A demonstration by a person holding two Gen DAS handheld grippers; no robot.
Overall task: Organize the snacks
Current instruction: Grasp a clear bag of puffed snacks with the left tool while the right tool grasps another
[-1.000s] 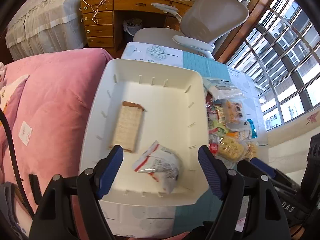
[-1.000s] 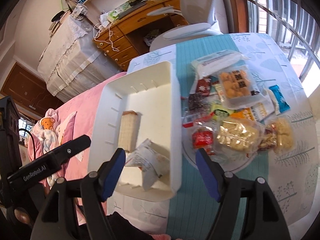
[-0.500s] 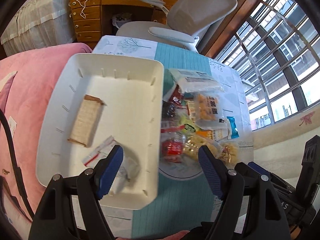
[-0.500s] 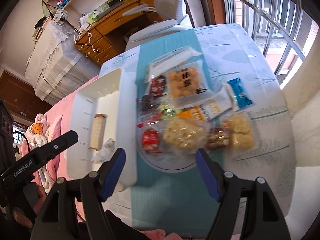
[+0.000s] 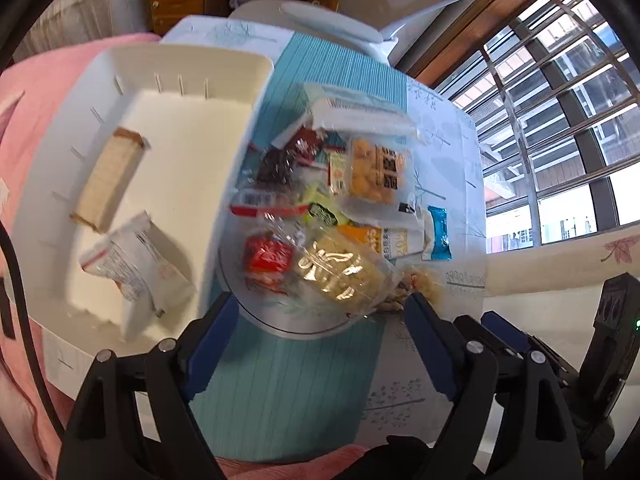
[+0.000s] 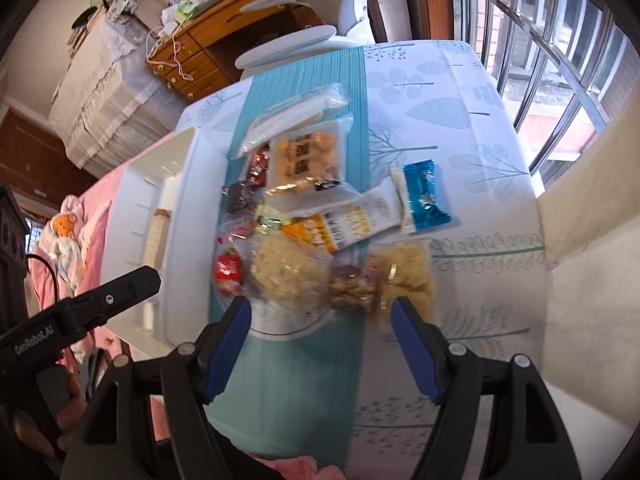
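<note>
Left wrist view: both claws hover empty over the snack pile [image 5: 340, 216] on the worktop [image 5: 288, 380], white tray [image 5: 188, 60] just beside it.

Left claw [image 5: 316, 340] has its jaws opening with nothing between them; right claw [image 6: 320, 332] is spread, empty. Tray already holds a wafer bar [image 5: 108, 180] and a white packet [image 5: 132, 264]. Risks, as a judgement: packets overlap, so a pinch could drag two at once or knock neighbours off the round mat; glossy film on the clear bag of puffed snacks [image 5: 340, 276] may slip; both claws aiming at one spot could collide. Writing: "GenRobot.AI" on the left claw's body in the right wrist view; packet labels too blurred to read.
</note>
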